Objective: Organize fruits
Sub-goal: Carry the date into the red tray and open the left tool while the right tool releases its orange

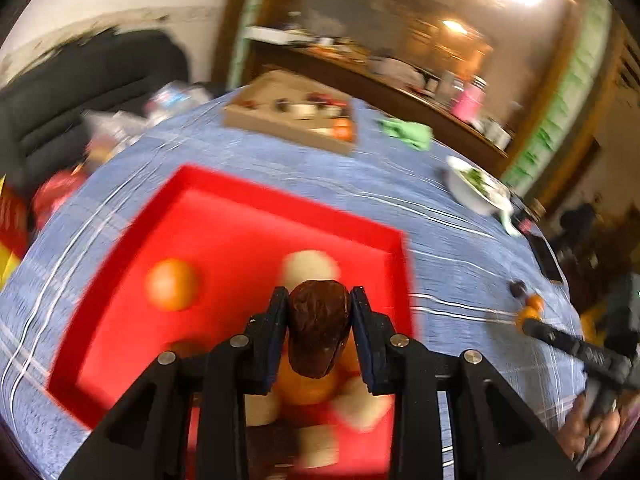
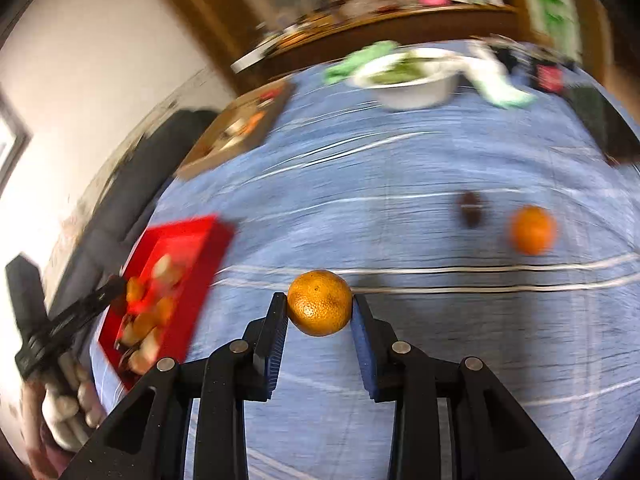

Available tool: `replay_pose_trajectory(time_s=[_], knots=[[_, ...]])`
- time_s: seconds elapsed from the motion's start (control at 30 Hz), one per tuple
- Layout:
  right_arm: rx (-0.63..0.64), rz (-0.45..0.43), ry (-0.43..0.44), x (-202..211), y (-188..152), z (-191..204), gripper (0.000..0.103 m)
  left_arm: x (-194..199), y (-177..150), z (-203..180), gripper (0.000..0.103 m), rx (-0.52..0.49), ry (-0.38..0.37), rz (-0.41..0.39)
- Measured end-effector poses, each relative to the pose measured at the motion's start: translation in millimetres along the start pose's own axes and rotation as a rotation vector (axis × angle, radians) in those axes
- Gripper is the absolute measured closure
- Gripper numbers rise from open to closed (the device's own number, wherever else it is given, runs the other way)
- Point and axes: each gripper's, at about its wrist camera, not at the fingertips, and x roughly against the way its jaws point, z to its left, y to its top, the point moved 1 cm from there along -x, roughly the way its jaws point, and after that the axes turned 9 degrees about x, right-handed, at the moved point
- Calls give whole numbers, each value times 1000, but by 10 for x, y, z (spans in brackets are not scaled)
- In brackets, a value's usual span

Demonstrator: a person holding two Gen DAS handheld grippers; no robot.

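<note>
My left gripper (image 1: 319, 300) is shut on a dark brown fruit (image 1: 318, 326) and holds it above the red tray (image 1: 240, 208). The tray holds an orange (image 1: 172, 285), a pale round fruit (image 1: 310, 266) and several more fruits under the fingers. My right gripper (image 2: 320, 300) is shut on an orange (image 2: 319, 303) above the blue tablecloth, right of the red tray (image 2: 200, 248). Another orange (image 2: 533, 229) and a dark brown fruit (image 2: 471, 209) lie on the cloth ahead to the right. The right gripper also shows in the left wrist view (image 1: 528, 312).
A white bowl of greens (image 2: 408, 80) and a green cloth (image 2: 360, 58) sit at the far side. A cardboard box (image 1: 292, 116) stands beyond the tray. A black sofa (image 1: 80, 92) is left of the table. A phone (image 1: 546, 256) lies near the right edge.
</note>
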Motion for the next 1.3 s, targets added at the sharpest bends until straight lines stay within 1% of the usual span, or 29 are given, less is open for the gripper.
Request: replay_pose_trajectory(time_s=[0.03, 0.07, 0.1, 0.2, 0.3, 0.37, 0.43, 0.47, 0.5, 0.53, 0.63, 0.7, 0.8, 0.9, 0.97, 1.03, 1.07, 1.1, 1.13, 1.17, 1.27, 1.3], knots=[[49, 16, 8, -72, 34, 254, 68, 7, 8, 91, 73, 21, 3, -1], [72, 24, 12, -114, 47, 378, 68, 3, 10, 146, 73, 28, 12, -3], [117, 39, 18, -200, 82, 613, 68, 3, 2, 188, 73, 28, 25, -8], [194, 69, 30, -404, 125, 1048, 68, -7, -20, 261, 73, 23, 42, -17], [239, 89, 31, -613, 158, 1363, 68, -29, -10, 329, 73, 41, 24, -11], [253, 101, 31, -754, 209, 1493, 68, -46, 12, 365, 73, 54, 13, -9], [264, 109, 18, -886, 257, 1589, 66, -24, 23, 415, 66, 68, 2, -7], [266, 109, 12, -903, 256, 1592, 66, -14, 30, 435, 62, 78, -6, -7], [266, 111, 1, -962, 275, 1617, 65, -6, 37, 440, 57, 82, -10, -8], [264, 121, -9, -1029, 290, 1637, 64, 6, 44, 449, 54, 85, -16, -10], [254, 121, -8, -1074, 311, 1651, 57, 49, 51, 479, 51, 94, -23, -11], [261, 111, -13, -1029, 305, 1653, 53, 82, 51, 466, 47, 99, -31, -11], [256, 87, -25, -891, 305, 1593, 51, 137, 40, 376, 45, 95, -49, -8], [240, 62, -40, -711, 266, 1502, 46, 177, -18, 179, 45, 70, -91, 11], [220, 48, -46, -598, 234, 1413, 44, 198, -76, 26, 43, 41, -104, 26], [188, 29, -53, -441, 185, 1262, 44, 230, -145, -153, 36, 0, -88, 28], [181, 23, -56, -394, 174, 1219, 44, 247, -170, -222, 29, -20, -64, 21], [171, 13, -64, -324, 153, 1153, 44, 274, -206, -317, 20, -48, -20, 7], [162, 1, -77, -237, 124, 1067, 44, 302, -243, -410, 14, -78, 21, -9], [152, -11, -91, -148, 97, 979, 44, 331, -283, -499, 13, -105, 43, -23], [119, -34, -120, 45, 40, 764, 43, 378, -368, -675, 13, -150, 22, -22], [99, -43, -134, 129, 11, 657, 43, 387, -406, -744, 13, -165, 25, -21]])
